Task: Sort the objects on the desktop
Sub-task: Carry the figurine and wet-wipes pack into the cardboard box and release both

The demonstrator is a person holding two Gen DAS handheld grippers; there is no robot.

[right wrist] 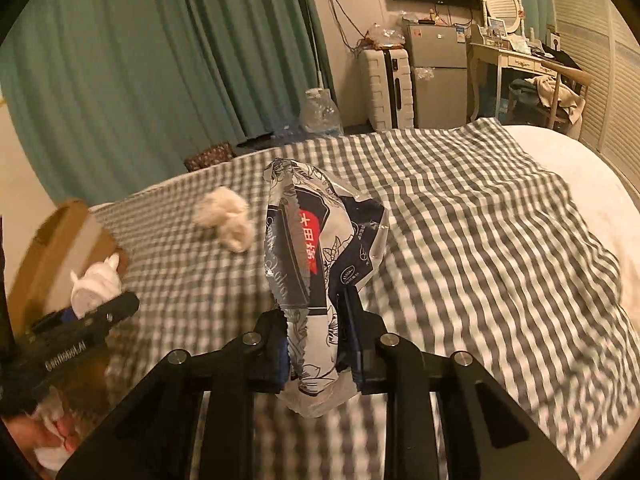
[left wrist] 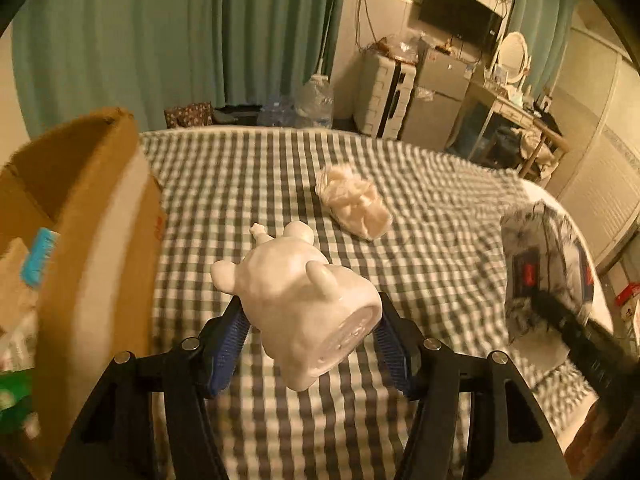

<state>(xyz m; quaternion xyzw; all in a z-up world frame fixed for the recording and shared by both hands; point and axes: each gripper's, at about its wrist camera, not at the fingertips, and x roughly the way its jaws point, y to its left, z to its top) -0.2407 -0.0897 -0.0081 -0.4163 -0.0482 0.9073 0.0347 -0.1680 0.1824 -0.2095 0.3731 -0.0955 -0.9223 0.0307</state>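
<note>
So the left gripper (left wrist: 312, 340) has its blue ribbed fingers (left wrist: 228, 344) clamped on either side of a glossy white ceramic animal figurine (left wrist: 296, 292), pinching it near its round base, with the legs and ears sticking away toward the far side. It's lifted clear of the grey-and-white checked bedspread (left wrist: 400, 168). Just left of it sits an open brown cardboard box (left wrist: 100, 216) with a light blue brush (left wrist: 38, 258) and some other stuff inside, too blurry to tell what.

The right gripper (right wrist: 316, 356) has its fingers (right wrist: 352, 340) nearly together, squeezing the bottom of a crinkly white-and-navy printed plastic packet with a red label (right wrist: 316, 240), which stands upright above the bedspread.

Between the two, further out on the bed, lies a crumpled off-white wad of tissue or cloth (left wrist: 352, 204), not touching anything else. Beyond the far edge of the bed there's a teal curtain (left wrist: 160, 40), a white suitcase (left wrist: 380, 96), a small silver fridge (left wrist: 436, 96) and a wall-mounted TV (left wrist: 456, 12).
</note>
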